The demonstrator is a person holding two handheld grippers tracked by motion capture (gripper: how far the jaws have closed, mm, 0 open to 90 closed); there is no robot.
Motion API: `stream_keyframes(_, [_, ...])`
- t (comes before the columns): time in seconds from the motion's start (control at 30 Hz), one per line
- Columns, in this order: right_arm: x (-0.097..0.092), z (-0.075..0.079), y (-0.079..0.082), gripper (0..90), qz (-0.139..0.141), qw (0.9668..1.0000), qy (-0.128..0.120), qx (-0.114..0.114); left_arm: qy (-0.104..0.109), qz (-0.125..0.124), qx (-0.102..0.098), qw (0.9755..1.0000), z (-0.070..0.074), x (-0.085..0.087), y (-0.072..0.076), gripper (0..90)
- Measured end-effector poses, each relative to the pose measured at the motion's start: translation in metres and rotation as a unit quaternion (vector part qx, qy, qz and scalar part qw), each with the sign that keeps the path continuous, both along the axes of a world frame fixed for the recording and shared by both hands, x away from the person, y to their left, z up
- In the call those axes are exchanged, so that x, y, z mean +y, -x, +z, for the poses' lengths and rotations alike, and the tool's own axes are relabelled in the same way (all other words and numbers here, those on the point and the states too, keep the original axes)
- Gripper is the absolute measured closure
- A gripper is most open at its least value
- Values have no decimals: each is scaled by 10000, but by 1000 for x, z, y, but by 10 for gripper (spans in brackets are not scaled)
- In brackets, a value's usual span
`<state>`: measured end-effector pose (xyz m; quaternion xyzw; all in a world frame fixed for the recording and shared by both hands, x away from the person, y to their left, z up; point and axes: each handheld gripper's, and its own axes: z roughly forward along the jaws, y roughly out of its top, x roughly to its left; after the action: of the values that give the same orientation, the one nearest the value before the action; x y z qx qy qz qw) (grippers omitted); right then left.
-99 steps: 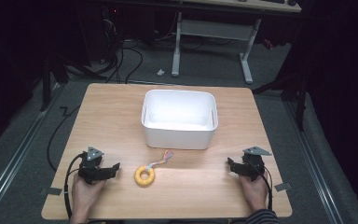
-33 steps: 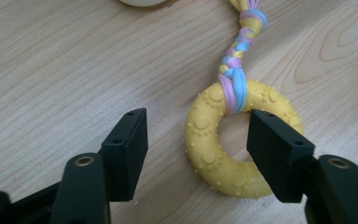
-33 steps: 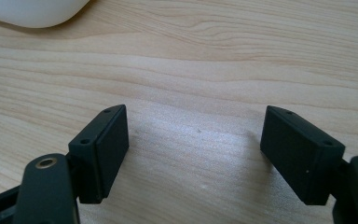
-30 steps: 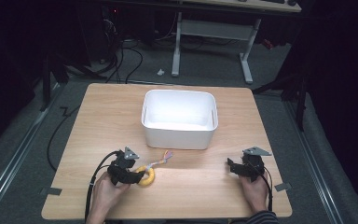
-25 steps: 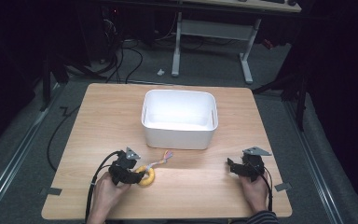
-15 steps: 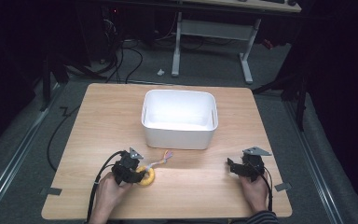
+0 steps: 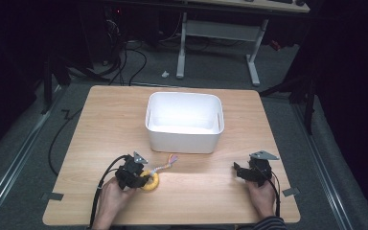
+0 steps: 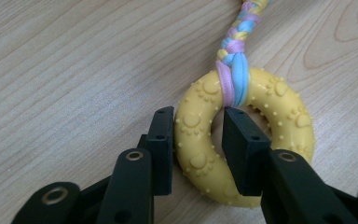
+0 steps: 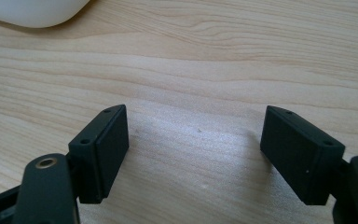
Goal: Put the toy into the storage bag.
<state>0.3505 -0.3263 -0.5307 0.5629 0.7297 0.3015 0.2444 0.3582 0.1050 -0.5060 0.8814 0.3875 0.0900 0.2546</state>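
A: We have the left gripper (image 8: 198,135) clamped across the yellow ring toy's (image 8: 200,163) near side, one jaw outside and one in the hole, jaws having just been closing. The toy lies on the table (image 7: 100,124) just before the white bin (image 7: 184,139).

B: It looks like light, nubby, slightly yielding rubber, so we grip the ring, not the floppy braided tail (image 8: 235,56). Our right gripper (image 9: 196,154) rests wide open, empty.

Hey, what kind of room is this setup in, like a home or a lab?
Most likely a lab or workshop, not a home. A bare wooden table stands on grey floor with loose cables trailing behind it, a metal desk frame sits beyond, and the surroundings are dark.
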Motion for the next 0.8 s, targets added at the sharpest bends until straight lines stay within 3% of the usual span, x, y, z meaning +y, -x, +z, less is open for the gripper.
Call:
stream_keyframes(0.47, [0,0,0,235,11,10000,0,6,-48,-140,-55,9999,7,1,2,674])
stream_keyframes(0.8, [0,0,0,235,16,10000,1,6,96,-97,-94,9999,14,5,6,681])
